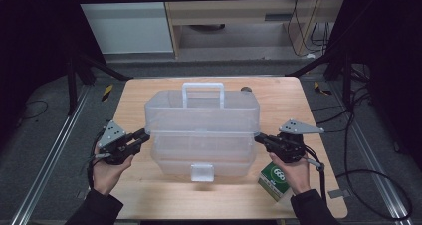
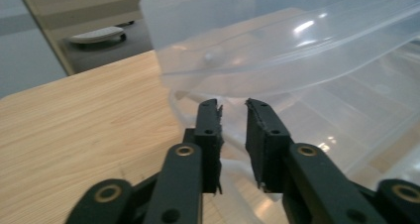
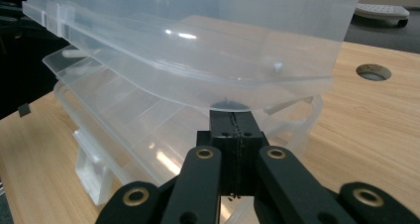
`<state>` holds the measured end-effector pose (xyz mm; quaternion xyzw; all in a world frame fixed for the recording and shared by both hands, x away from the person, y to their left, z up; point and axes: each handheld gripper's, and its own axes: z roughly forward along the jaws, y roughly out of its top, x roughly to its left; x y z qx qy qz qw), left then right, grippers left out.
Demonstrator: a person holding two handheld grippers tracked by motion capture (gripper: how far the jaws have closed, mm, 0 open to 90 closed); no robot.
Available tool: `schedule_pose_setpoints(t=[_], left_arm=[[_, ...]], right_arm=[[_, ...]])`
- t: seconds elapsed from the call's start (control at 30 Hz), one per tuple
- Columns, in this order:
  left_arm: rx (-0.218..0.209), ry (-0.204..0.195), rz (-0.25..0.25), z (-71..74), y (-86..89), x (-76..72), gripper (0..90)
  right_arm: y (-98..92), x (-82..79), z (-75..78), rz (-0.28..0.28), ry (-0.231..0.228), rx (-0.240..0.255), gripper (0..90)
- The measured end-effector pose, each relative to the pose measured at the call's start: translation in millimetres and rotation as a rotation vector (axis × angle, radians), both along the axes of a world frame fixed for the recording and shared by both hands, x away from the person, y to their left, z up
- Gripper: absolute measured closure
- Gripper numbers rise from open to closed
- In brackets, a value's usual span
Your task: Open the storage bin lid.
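A clear plastic tiered storage box (image 1: pixel 201 128) with a white carry handle (image 1: pixel 202 92) stands in the middle of the tabletop (image 1: pixel 139 93), its upper tray lifted above the lower one. The left hand-held gripper (image 1: pixel 144 135) sits at the box's left end, jaws parted with a gap between them and nothing pinched, just under the rim of the upper tray. The right hand-held gripper (image 1: pixel 258 138) is clenched tight, jaws pressed together with its tips just below the upper tray's rim at the right end. A green and white carton (image 1: pixel 274 180) lies near the tabletop's front right corner, beside the right hand (image 1: pixel 291 172).
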<state>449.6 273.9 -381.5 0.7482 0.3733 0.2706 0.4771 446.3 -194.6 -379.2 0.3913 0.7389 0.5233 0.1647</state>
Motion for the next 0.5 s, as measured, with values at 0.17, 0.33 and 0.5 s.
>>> schedule_pose_setpoints(t=[0.17, 0.33, 0.5], left_arm=[[0.007, -0.018, 0.001, -2.2, -4.3, 3.0, 61.0], [0.011, -0.035, 0.004, -3.6, -7.9, 8.5, 55.3], [0.006, -0.049, -0.009, -3.3, -11.7, 13.0, 54.7]], right_arm=[[0.2, 0.3, 0.2, -0.001, 0.001, 0.0, 90.0], [1.0, 0.4, 0.2, 0.001, 0.003, -0.003, 90.0], [1.1, 0.4, 0.3, 0.0, 0.004, -0.001, 90.0]])
